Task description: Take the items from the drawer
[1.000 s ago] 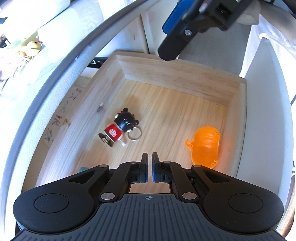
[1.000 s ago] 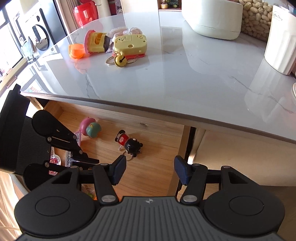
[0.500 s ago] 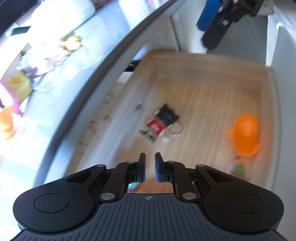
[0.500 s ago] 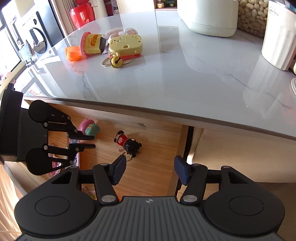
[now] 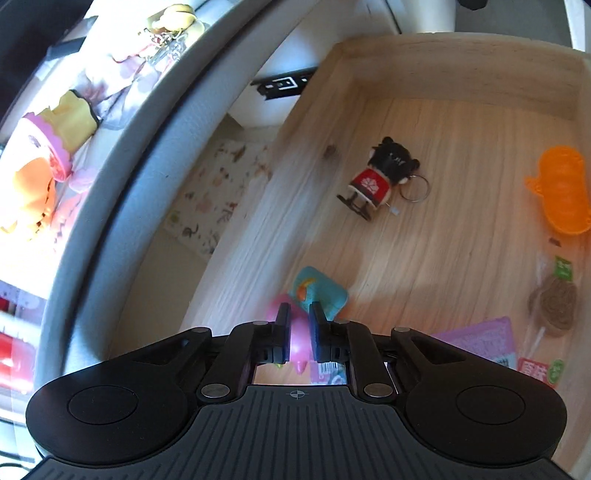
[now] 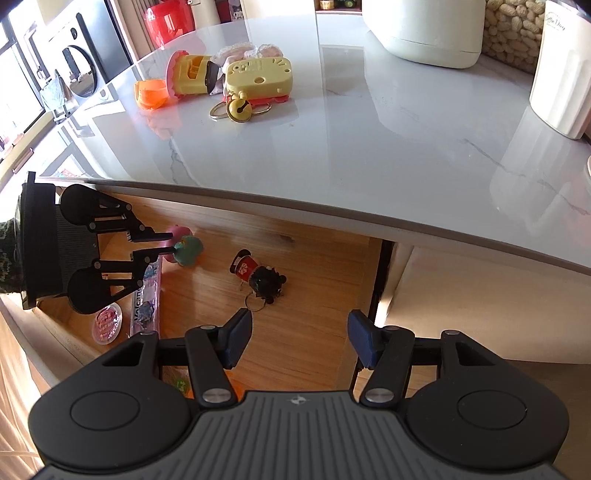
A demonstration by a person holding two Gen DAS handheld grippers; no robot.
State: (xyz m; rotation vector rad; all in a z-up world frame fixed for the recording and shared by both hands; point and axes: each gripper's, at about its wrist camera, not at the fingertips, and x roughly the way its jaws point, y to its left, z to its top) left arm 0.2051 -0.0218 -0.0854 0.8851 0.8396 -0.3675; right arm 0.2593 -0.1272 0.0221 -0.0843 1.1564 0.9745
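Note:
The wooden drawer (image 5: pixel 443 55) stands pulled out under the marble counter. A pink and teal toy (image 5: pixel 317 291) (image 6: pixel 186 247) lies near its left side. My left gripper (image 5: pixel 300 314) (image 6: pixel 171 243) points down at this toy with its jaws a narrow gap apart. The pink part shows through the gap at the fingertips, and I see no squeeze on it. A black bear keychain figure in a red shirt (image 5: pixel 380 177) (image 6: pixel 258 275) lies mid-drawer. An orange pumpkin-shaped piece (image 5: pixel 561 192) sits by the far side wall. My right gripper (image 6: pixel 299 336) hangs open and empty above the drawer's right end.
The drawer also holds a purple packet (image 5: pixel 480 339), a brown lollipop (image 5: pixel 554 302) and a round pink cup (image 6: pixel 107 319). On the counter (image 6: pixel 369 166) lie a yellow toy (image 6: pixel 258 74), an orange cup (image 6: pixel 149 92), a bell keychain (image 6: pixel 240 109), a white pot (image 6: pixel 421 29) and a white canister (image 6: pixel 561 74).
My left gripper tipped downward and moved along the drawer to the pink and teal toy. Its jaws went from shut to a narrow gap. The right gripper stayed still.

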